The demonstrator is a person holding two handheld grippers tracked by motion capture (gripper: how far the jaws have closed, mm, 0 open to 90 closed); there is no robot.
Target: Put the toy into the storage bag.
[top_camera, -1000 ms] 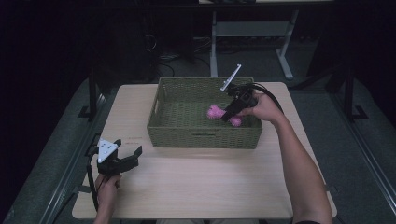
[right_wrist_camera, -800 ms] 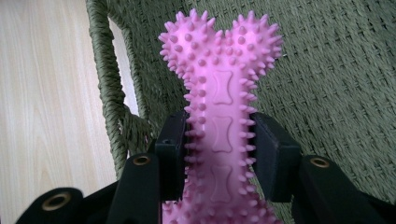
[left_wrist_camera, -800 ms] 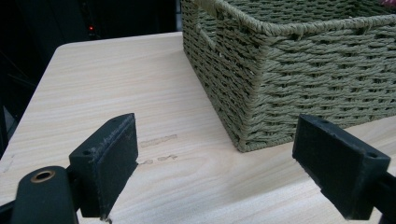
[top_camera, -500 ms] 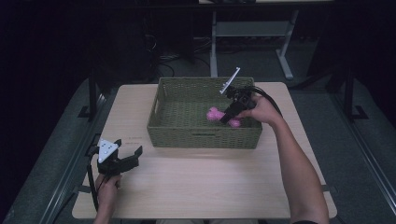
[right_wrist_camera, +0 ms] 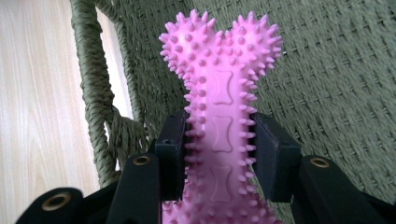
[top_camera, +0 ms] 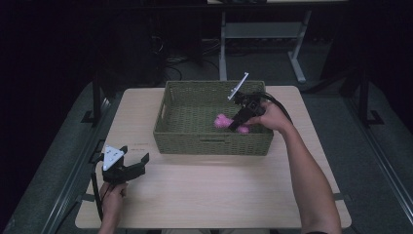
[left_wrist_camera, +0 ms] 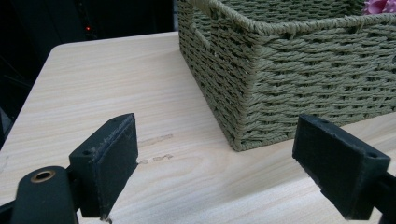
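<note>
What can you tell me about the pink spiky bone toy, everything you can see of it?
The pink bone toy looks like soft rubber, covered in small nubs, with little bone shapes pressed into its flat shaft and two rounded lobes at the far end. The right tool is shut on its shaft, a black pad pressing each side. In the high view the toy sits inside the green woven basket, towards its right half; whether it rests on the basket floor or is lifted clear cannot be told.

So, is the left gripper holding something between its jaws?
No, the left gripper has its jaws wide apart, with only the bare wooden table between them, beside the woven basket.
</note>
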